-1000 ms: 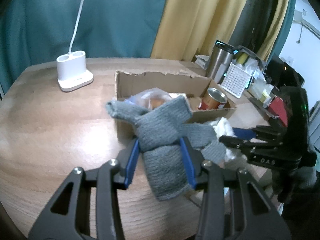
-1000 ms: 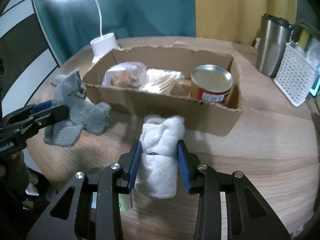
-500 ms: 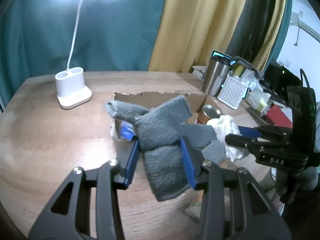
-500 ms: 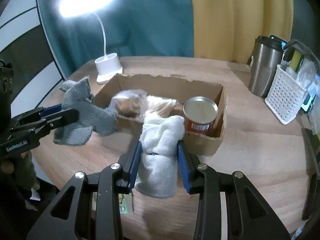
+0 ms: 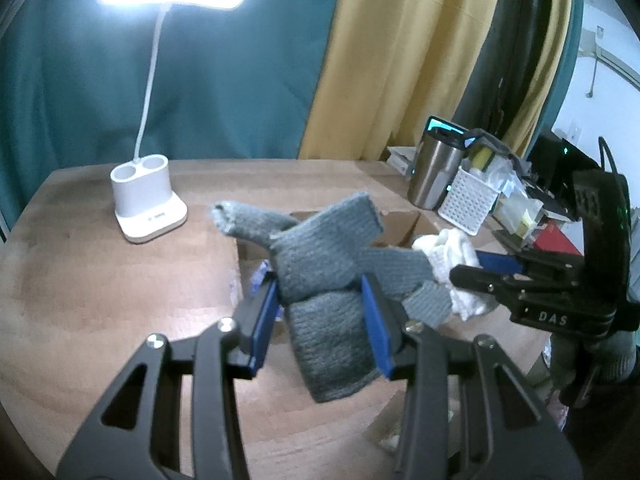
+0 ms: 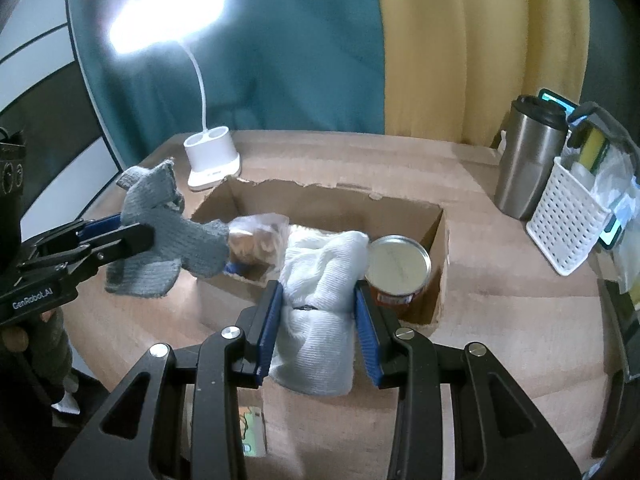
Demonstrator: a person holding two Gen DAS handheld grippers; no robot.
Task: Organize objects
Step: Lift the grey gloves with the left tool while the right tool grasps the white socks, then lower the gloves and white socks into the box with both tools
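My left gripper [image 5: 320,316] is shut on a grey knitted glove [image 5: 324,280], held in the air in front of the cardboard box [image 5: 400,224]. From the right wrist the same glove [image 6: 164,244] hangs left of the box [image 6: 332,200]. A rolled white cloth [image 6: 320,300] is clamped in my right gripper [image 6: 316,320], shut, above the box's near wall. Inside the box sit a red tin can [image 6: 396,272] and a clear bag of food [image 6: 256,236]. In the left wrist view the right gripper [image 5: 480,268] holds the white cloth [image 5: 452,256] at right.
A lit white desk lamp [image 6: 212,160] stands behind the box. A steel tumbler [image 6: 528,160] and a white perforated basket [image 6: 568,224] are at the right on the round wooden table [image 6: 500,320]. Clutter [image 5: 532,208] lies past the basket. Curtains hang behind.
Both grippers have risen with their loads, so the box now looks lower and farther and the lamp head has come into view. Neither grip changed.
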